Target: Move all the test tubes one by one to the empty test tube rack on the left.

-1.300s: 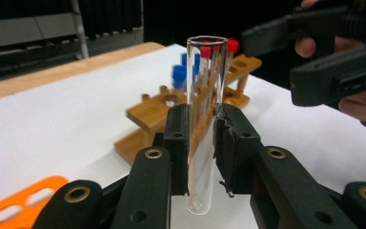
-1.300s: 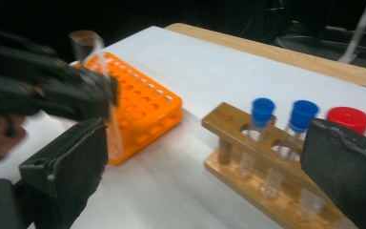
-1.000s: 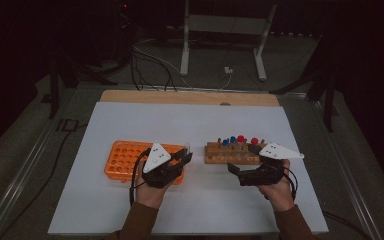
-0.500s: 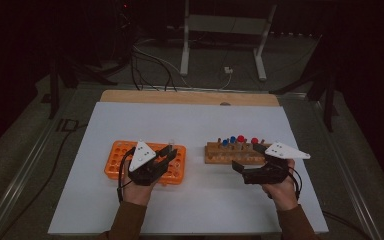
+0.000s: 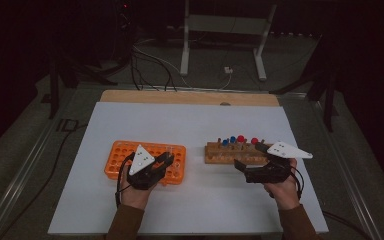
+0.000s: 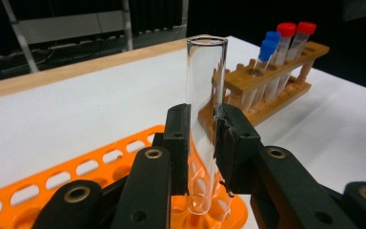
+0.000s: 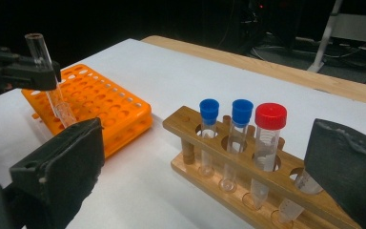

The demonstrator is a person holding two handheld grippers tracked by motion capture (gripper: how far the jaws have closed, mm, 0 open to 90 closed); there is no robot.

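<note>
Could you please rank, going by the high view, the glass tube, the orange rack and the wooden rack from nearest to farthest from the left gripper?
1. glass tube: clamped in the left gripper.
2. orange rack: directly beneath it.
3. wooden rack: off to the right, by the right gripper.

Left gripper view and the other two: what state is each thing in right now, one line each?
left gripper: shut on the glass tube.
glass tube: uncapped, empty, upright, its bottom at the orange rack's holes.
orange rack: flat on the table, visible holes empty.
right gripper: open, holding nothing.
wooden rack: upright, holding capped tubes.
blue-capped tubes: capped, standing in the wooden rack.
red-capped tube: capped, standing in the wooden rack.
</note>
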